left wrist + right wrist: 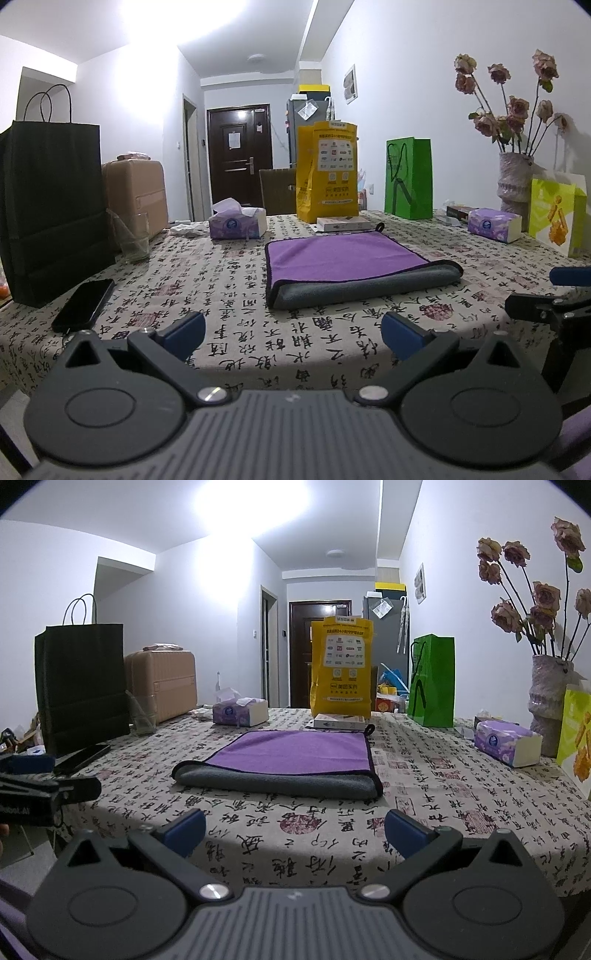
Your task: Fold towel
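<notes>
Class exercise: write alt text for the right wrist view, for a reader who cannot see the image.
A purple towel, already folded over with its grey underside showing along the near edge, lies flat on a table covered in a calligraphy-print cloth. The open right gripper hangs empty at the near edge. Paper bags, tissue boxes and a vase of dried roses line the table's far sides.

Beyond the right claw [295, 829] the tablecloth [424, 775] carries printed Chinese calligraphy, the yellow bag [341, 668] Chinese print too small to read, and the left claw [27, 775] "Robot.AI".
</notes>
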The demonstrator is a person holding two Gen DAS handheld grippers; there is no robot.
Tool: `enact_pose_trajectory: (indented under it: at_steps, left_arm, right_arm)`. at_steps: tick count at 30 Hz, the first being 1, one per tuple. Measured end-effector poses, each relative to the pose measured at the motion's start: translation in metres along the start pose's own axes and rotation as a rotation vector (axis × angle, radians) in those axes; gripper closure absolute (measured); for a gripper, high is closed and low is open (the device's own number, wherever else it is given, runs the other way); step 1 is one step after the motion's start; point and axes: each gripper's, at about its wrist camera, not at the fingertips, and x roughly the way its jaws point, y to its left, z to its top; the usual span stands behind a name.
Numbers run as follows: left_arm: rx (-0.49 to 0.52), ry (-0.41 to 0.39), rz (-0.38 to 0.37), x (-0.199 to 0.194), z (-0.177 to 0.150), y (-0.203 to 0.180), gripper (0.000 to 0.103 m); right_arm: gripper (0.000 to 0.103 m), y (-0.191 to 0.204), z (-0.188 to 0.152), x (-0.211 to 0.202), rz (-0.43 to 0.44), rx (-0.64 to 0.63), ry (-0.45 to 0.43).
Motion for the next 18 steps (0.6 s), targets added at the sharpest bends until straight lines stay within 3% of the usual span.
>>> enact_pose_trajectory:
  at_steps: [18]
  left_arm:
    - [-0.039,0.085,0.056,0.083,0.016,0.001,0.000]
  right_arm:
    - [0.000,-0.031,0.014,0.063,-0.062,0.049,0.033]
